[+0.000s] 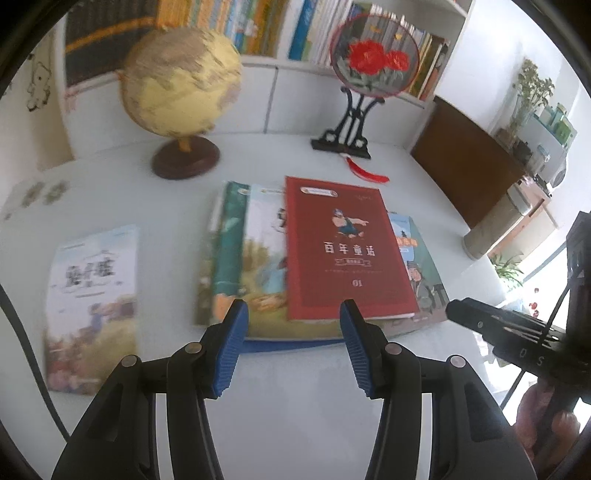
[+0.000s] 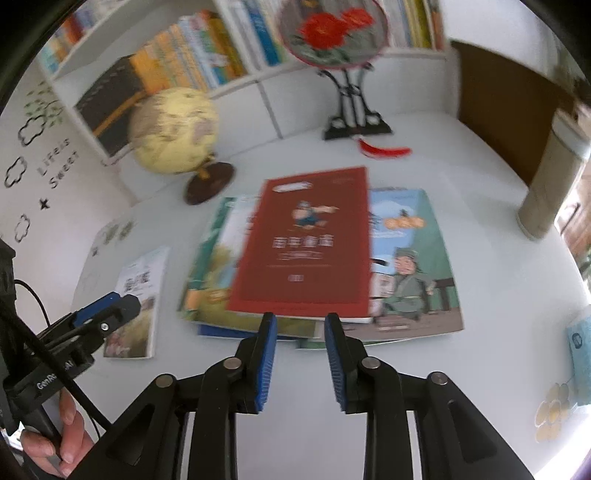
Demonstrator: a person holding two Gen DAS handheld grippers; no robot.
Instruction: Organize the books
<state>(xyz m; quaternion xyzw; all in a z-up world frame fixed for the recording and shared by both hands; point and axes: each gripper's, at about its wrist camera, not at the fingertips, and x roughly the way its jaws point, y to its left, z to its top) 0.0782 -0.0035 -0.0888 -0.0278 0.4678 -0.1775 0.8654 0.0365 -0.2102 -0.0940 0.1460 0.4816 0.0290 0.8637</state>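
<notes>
A red book [image 1: 343,247] lies on top of a loose pile of picture books [image 1: 251,266] in the middle of the white table [image 1: 295,398]. It also shows in the right wrist view [image 2: 306,247], over a book with a green soldier cover [image 2: 410,273]. A single pale book [image 1: 92,306] lies apart on the left, also seen in the right wrist view [image 2: 138,302]. My left gripper [image 1: 293,314] is open and empty just before the pile's near edge. My right gripper [image 2: 300,325] is open and empty at the red book's near edge.
A globe [image 1: 181,85] and a round embroidered fan on a black stand [image 1: 373,59] stand at the back of the table, before a full bookshelf [image 1: 258,29]. A light blue book [image 2: 580,350] lies at the table's right edge. A tan cylinder [image 2: 550,184] stands at the right.
</notes>
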